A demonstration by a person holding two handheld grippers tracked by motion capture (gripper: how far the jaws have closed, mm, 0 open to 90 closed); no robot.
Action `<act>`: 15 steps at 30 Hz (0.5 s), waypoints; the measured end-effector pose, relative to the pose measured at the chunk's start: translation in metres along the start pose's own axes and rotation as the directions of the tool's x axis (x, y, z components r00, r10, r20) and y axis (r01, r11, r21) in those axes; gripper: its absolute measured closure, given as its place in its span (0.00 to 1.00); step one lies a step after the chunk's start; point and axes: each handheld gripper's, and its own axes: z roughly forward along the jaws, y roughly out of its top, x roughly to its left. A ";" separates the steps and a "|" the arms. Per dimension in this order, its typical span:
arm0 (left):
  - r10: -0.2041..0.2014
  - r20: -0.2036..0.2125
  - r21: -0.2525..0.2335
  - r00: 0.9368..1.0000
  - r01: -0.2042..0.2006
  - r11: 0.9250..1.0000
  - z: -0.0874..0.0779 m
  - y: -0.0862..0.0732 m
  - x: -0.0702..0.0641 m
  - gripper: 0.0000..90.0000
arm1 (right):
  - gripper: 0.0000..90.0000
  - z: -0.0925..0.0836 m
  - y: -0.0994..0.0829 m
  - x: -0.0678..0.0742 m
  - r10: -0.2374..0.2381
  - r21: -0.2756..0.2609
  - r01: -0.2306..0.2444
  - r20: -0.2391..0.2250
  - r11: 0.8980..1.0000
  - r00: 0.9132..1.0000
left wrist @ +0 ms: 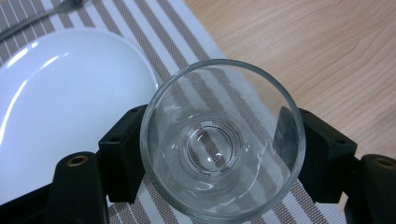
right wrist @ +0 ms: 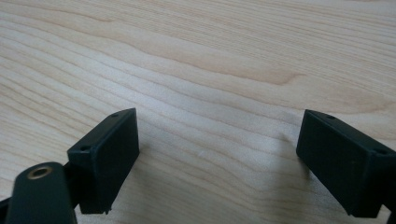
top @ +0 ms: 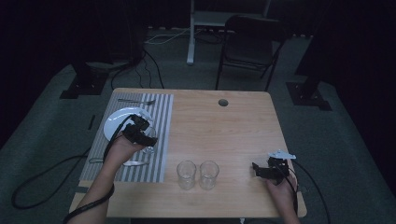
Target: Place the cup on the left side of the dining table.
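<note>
My left gripper [top: 142,132] is shut on a clear drinking glass [top: 150,143] over the right part of the striped placemat [top: 159,121], beside the white plate [top: 116,120]. In the left gripper view I look straight down into the upright glass [left wrist: 212,147]. My left gripper [left wrist: 223,142] has a black pad pressed on each side of its wall, and the plate [left wrist: 60,102] lies to its left. Two more empty glasses [top: 186,174] [top: 208,174] stand side by side near the table's front edge. My right gripper [top: 259,169] [right wrist: 219,158] rests open low over bare wood at the front right, holding nothing.
A fork [top: 136,101] lies at the placemat's far end, and another piece of cutlery [top: 133,163] lies at its near end. A round cable hole [top: 222,102] sits in the wooden tabletop [top: 224,135]. A folding chair [top: 250,46] stands beyond the table.
</note>
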 end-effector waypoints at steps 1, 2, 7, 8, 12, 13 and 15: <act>-0.009 0.003 -0.004 1.000 0.009 1.000 0.001 -0.001 0.002 0.32 | 0.14 0.000 0.000 0.000 0.000 0.000 0.000 0.000 1.000 1.000; -0.015 -0.001 -0.002 1.000 0.015 1.000 0.001 -0.002 0.002 0.32 | 0.14 0.000 0.000 0.000 0.000 0.000 0.000 0.000 1.000 1.000; -0.056 -0.014 0.003 0.998 0.056 0.998 0.007 -0.006 0.007 0.32 | 0.14 0.000 0.000 0.000 0.000 0.000 0.000 0.000 1.000 1.000; -0.063 -0.009 0.004 0.998 0.063 0.998 0.009 -0.007 0.007 0.32 | 0.14 0.000 0.000 0.000 0.000 0.000 0.000 0.000 1.000 1.000; -0.087 0.009 -0.003 0.996 0.087 0.996 0.009 -0.009 0.010 0.32 | 0.14 0.000 0.000 0.000 0.000 0.000 0.000 0.000 1.000 1.000; -0.083 0.009 0.001 0.997 0.083 0.997 0.008 -0.009 0.009 0.32 | 0.14 0.000 0.000 0.000 0.000 0.000 0.000 0.000 1.000 1.000; -0.067 0.001 -0.005 0.998 0.067 0.998 0.008 -0.010 0.007 0.32 | 0.14 0.000 0.000 0.000 0.000 0.000 0.000 0.000 1.000 1.000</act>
